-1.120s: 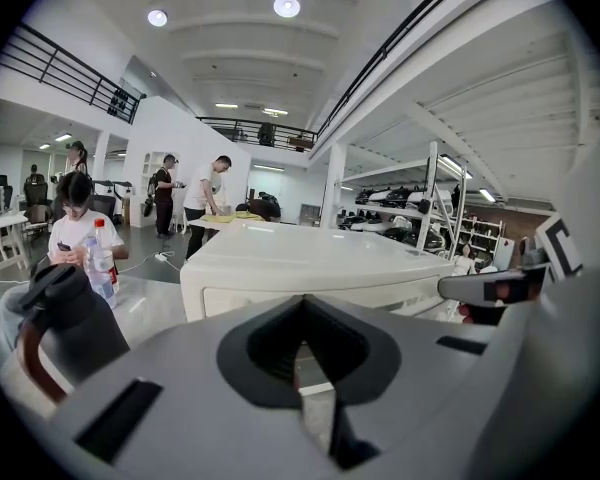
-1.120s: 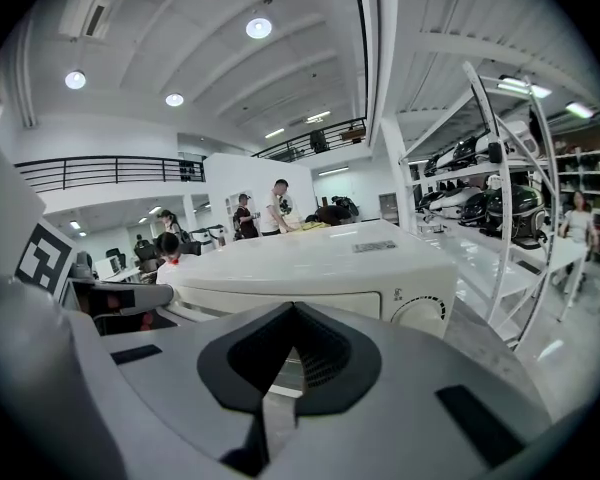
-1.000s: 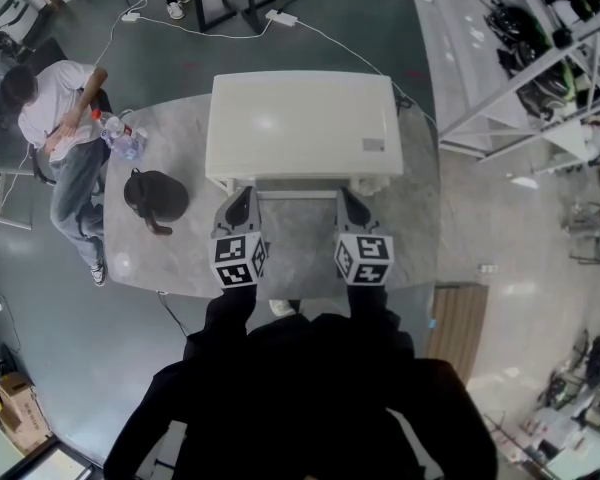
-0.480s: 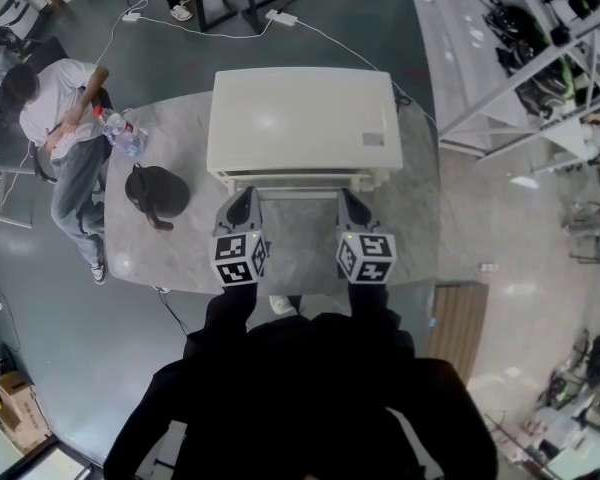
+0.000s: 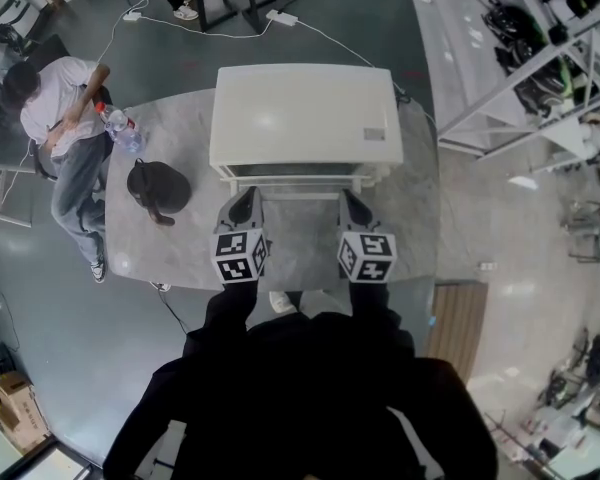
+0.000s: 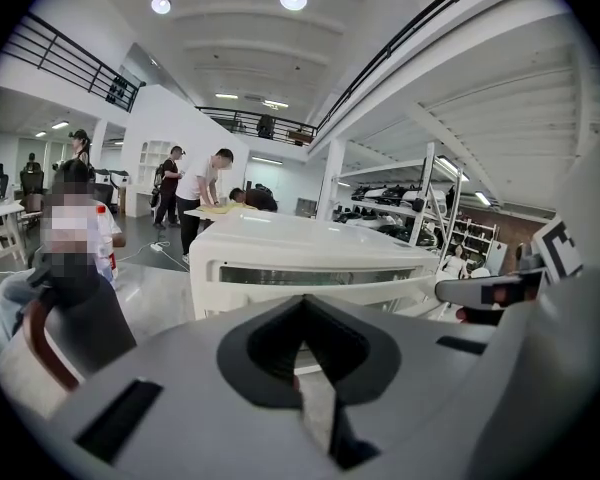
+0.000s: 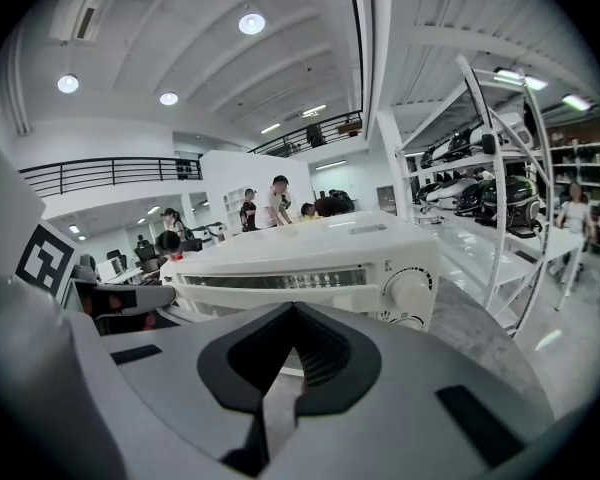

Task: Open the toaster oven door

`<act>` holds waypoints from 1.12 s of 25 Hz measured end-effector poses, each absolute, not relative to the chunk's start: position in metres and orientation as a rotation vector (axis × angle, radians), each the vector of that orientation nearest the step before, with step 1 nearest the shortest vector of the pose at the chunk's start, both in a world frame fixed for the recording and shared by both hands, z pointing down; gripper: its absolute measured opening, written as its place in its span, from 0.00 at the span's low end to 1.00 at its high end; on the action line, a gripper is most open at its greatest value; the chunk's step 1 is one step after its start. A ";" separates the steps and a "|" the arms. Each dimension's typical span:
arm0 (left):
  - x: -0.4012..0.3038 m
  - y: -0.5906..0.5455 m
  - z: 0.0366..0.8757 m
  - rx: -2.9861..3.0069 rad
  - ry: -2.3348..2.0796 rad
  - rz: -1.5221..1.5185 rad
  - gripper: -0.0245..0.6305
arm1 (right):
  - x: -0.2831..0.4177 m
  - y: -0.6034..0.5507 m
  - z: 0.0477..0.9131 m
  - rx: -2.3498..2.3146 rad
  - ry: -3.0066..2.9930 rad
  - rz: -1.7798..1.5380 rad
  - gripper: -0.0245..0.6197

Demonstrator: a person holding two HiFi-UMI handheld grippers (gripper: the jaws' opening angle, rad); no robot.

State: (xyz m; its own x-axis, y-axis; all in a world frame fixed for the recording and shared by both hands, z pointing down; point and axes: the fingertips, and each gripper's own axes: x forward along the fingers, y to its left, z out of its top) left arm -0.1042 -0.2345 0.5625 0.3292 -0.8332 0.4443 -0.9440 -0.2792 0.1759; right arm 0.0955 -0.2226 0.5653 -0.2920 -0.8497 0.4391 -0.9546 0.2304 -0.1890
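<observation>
White toaster oven (image 5: 305, 118) at mid-table (image 5: 300, 253), door (image 7: 280, 280) toward the person and upright in both gripper views. Left gripper (image 5: 244, 199) at the front's L end, right gripper (image 5: 351, 199) at the R end, level w/ each other, just beside the door handle (image 5: 298, 194). Both pairs of jaws pressed together, pads meeting, nothing held btwn them. Tips possibly brushing the handle ends; too cramped from above to say. Knob (image 7: 408, 290) on the oven's R side. Dark rounded item (image 5: 158, 188) on the table's L part, well apart from both grippers.
</observation>
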 end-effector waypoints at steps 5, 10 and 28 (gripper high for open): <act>-0.104 -0.231 0.565 2.209 -1.569 0.402 0.04 | 0.096 -0.215 0.567 1.697 -2.256 0.639 0.04; -0.105 -0.223 0.573 2.194 -1.556 0.425 0.04 | 0.095 -0.208 0.574 1.684 -2.237 0.653 0.04; -0.103 -0.202 0.588 2.163 -1.537 0.450 0.04 | 0.092 -0.194 0.589 1.640 -2.220 0.677 0.04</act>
State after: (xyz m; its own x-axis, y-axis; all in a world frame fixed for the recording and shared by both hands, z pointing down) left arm -0.1035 -0.2017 0.5883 0.3269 -0.7996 0.5038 -0.9450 -0.2802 0.1685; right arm 0.0917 -0.1938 0.5889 -0.3043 -0.8110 0.4996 -0.9518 0.2380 -0.1933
